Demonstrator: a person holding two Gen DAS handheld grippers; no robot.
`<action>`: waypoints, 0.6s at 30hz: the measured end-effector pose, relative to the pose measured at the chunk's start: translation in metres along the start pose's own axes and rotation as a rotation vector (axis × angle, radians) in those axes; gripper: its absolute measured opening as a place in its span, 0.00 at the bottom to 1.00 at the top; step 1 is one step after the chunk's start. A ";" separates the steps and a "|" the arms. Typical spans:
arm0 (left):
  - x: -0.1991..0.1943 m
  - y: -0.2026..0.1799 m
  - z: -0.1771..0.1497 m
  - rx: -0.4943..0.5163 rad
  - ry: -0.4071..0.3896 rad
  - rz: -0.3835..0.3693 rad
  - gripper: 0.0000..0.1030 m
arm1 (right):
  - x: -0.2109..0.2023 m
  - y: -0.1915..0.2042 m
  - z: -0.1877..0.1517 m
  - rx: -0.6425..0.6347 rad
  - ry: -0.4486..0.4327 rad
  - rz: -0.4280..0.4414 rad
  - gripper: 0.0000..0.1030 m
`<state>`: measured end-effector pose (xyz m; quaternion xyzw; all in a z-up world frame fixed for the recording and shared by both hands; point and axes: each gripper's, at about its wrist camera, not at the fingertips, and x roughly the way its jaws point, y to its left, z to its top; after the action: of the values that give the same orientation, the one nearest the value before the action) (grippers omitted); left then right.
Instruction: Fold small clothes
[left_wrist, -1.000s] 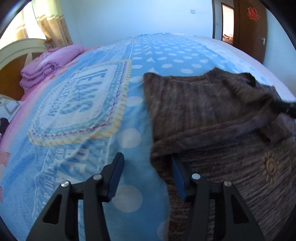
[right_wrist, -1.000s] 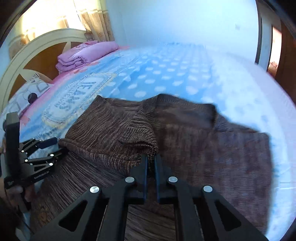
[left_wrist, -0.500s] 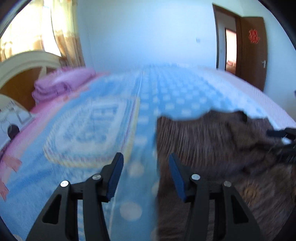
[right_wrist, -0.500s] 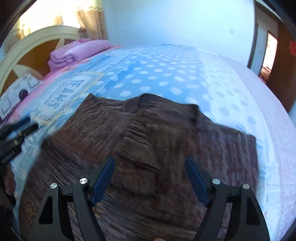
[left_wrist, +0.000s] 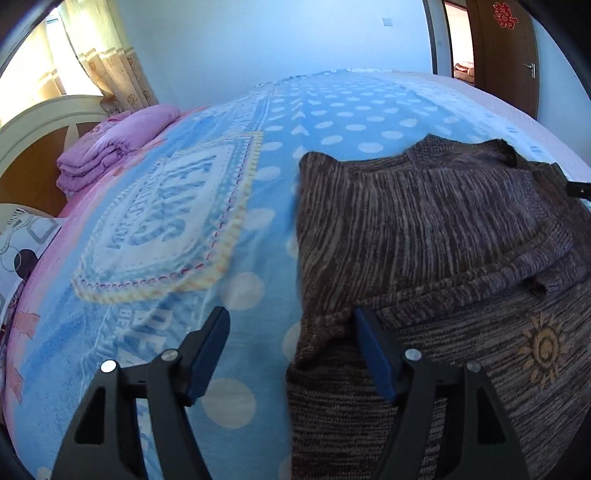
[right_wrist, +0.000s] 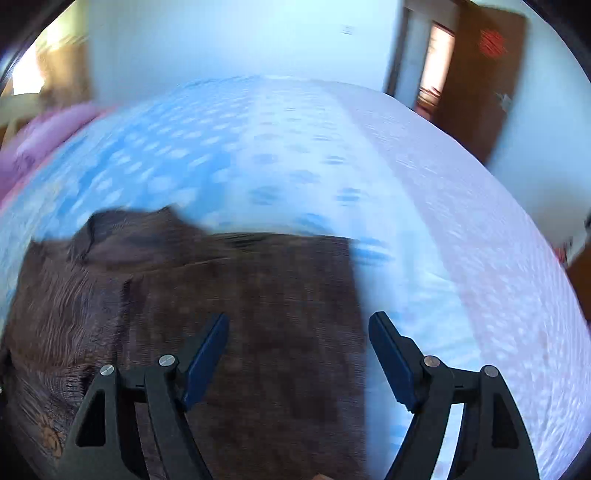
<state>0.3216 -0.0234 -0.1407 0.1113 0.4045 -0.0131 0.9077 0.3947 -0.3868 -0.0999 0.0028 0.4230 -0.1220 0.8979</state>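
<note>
Brown knit sweater (left_wrist: 424, 229) lies on the blue dotted blanket (left_wrist: 332, 122), its folded sleeve edge between the fingers of the open, empty left claw (left_wrist: 291, 350). Right wrist view, blurred: the right claw (right_wrist: 297, 354) gapes over the sweater's right edge, holding nothing.

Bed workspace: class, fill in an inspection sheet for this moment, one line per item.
Surface: bed with blue dotted blanket.
Job's things: brown sweater lying on the blanket, one sleeve folded across the body.
Clutter: folded pink bedding near the headboard; patterned pillow.
Grippers: left gripper open at the sweater's edge; right gripper open above the sweater, view blurred.
Cables: nothing seen.
Surroundings: curtain, brown door.
</note>
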 end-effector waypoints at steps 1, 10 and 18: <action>-0.001 0.001 -0.001 -0.003 -0.004 -0.004 0.71 | -0.007 -0.003 -0.002 0.015 -0.017 0.041 0.76; -0.004 0.001 -0.008 -0.028 -0.002 -0.013 0.75 | -0.045 0.117 -0.028 -0.253 -0.036 0.516 0.43; -0.015 0.028 -0.021 -0.164 -0.019 -0.059 0.76 | -0.058 0.121 -0.088 -0.447 0.189 0.674 0.42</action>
<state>0.2992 0.0077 -0.1379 0.0246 0.3987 -0.0076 0.9167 0.3192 -0.2477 -0.1244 -0.0425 0.4950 0.2745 0.8233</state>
